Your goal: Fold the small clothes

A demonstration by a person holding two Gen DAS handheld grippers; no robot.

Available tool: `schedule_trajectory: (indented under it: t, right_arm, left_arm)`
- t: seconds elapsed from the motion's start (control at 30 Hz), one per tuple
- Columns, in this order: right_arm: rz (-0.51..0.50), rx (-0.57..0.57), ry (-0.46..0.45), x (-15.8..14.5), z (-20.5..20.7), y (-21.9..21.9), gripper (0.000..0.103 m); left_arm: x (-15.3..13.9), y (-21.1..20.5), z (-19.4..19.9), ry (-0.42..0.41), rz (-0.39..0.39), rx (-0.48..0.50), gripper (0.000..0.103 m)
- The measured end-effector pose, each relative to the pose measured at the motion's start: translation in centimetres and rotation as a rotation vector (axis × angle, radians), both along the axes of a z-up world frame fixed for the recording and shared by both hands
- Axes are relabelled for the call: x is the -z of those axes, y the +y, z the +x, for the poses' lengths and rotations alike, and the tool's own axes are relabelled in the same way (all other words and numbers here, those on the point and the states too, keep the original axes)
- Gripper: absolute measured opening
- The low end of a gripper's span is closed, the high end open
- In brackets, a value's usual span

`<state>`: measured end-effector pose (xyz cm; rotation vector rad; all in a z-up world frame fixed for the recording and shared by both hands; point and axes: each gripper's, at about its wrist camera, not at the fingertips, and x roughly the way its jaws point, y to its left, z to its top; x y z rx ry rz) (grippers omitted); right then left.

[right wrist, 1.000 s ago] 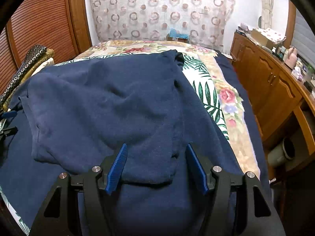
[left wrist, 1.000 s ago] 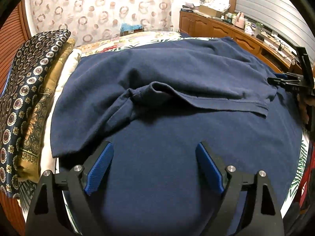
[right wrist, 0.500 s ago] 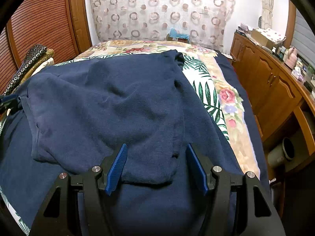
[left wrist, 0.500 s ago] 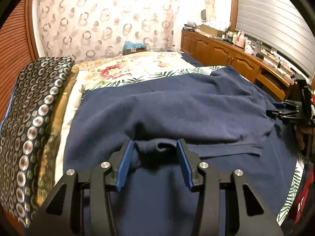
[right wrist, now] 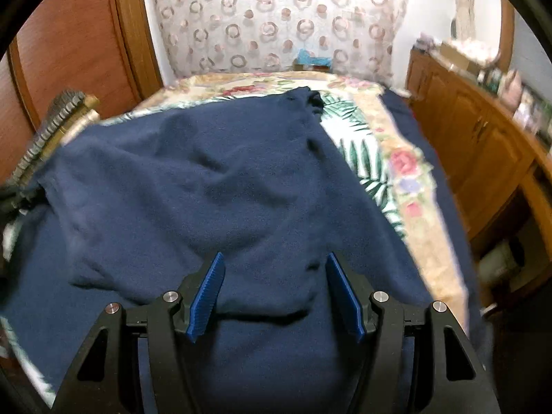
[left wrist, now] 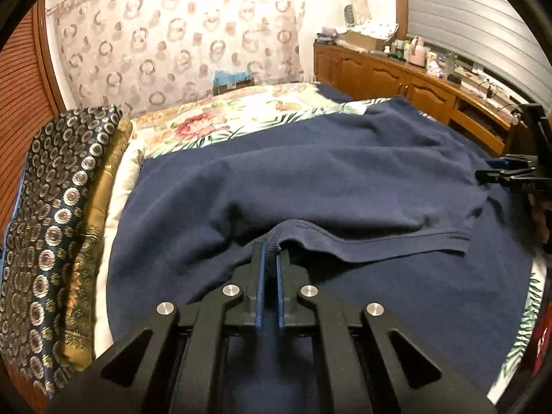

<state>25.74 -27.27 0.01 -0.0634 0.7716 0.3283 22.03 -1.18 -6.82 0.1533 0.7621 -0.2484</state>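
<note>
Navy knit fabric fills most of both views: a dark blue sweater [left wrist: 310, 179] lies spread on a bed with a floral bedspread [left wrist: 241, 117], its near hem folded back over a second layer of the same dark blue cloth. The left gripper [left wrist: 270, 252] is closed on a raised ribbed edge of the sweater, the blue pads [left wrist: 261, 276] pressed together with the fold of cloth pinched between them and lifted slightly off the layer beneath. From that pinch the stitched hem runs right to a corner lying flat. In the right wrist view, the right gripper [right wrist: 274, 286] has its jaws spread wide, its blue ribbed fingers [right wrist: 207, 293] standing either side of a rounded lobe of the sweater [right wrist: 224, 189] without closing on it. The right gripper [left wrist: 510, 176] also shows at the far right edge of the left wrist view, at the sweater's right side. Folded patterned cloths [left wrist: 55, 227], one dark with ring motifs and one gold, are stacked along the bed's left edge. A wooden cabinet [left wrist: 396, 79] with cluttered top runs along the right wall, and a curtain with circle print [left wrist: 179, 45] hangs at the far end.
</note>
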Motion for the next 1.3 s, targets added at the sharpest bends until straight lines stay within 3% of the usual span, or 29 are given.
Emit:
schedule_trajectory:
  t: [0.07,0.1,0.17,0.63,0.87,1.03,1.13,1.2,1.3]
  right_arm:
    - [-0.03,-0.021,-0.018,0.0,-0.5,0.4,0.039]
    - [-0.07,-0.02,-0.017,0.3,-0.6,0.6,0.036]
    - [-0.085,-0.034,-0.03,0.3,-0.8,0.7,0.011]
    - [-0.021,-0.042,-0.228,-4.7,-5.1,-2.0,0.007]
    - [-0.008,-0.041,-0.286,-5.9,-9.1,-4.0,0.007]
    - [-0.047,-0.016,-0.259,-4.1,-9.1,-4.0,0.007]
    - [-0.093,0.006,-0.206,-1.7,-8.0,-3.3,0.007]
    - [-0.102,0.009,-0.181,-0.2,-7.6,-2.8,0.008]
    - [-0.113,0.015,-0.163,1.2,-7.6,-2.0,0.022]
  left_arm:
    - [-0.4,-0.2,-0.7,-0.014,-0.008,0.008,0.006]
    - [-0.6,-0.3,-1.1,-0.022,-0.009,0.013,0.006]
    - [-0.9,-0.5,-1.9,-0.035,-0.017,0.019,0.006]
    - [-4.7,-2.1,-9.7,-0.148,-0.058,0.11,0.006]
    - [-4.3,-3.2,-13.9,-0.109,-0.058,0.142,0.006]
    - [-2.6,-3.5,-14.2,-0.065,-0.053,0.141,0.007]
    - [-2.3,-2.8,-14.4,-0.066,-0.061,0.118,0.021]
    - [-2.6,-1.4,-14.5,-0.084,-0.08,0.089,0.04]
    - [-2.7,0.8,-14.3,-0.091,-0.096,0.038,0.052]
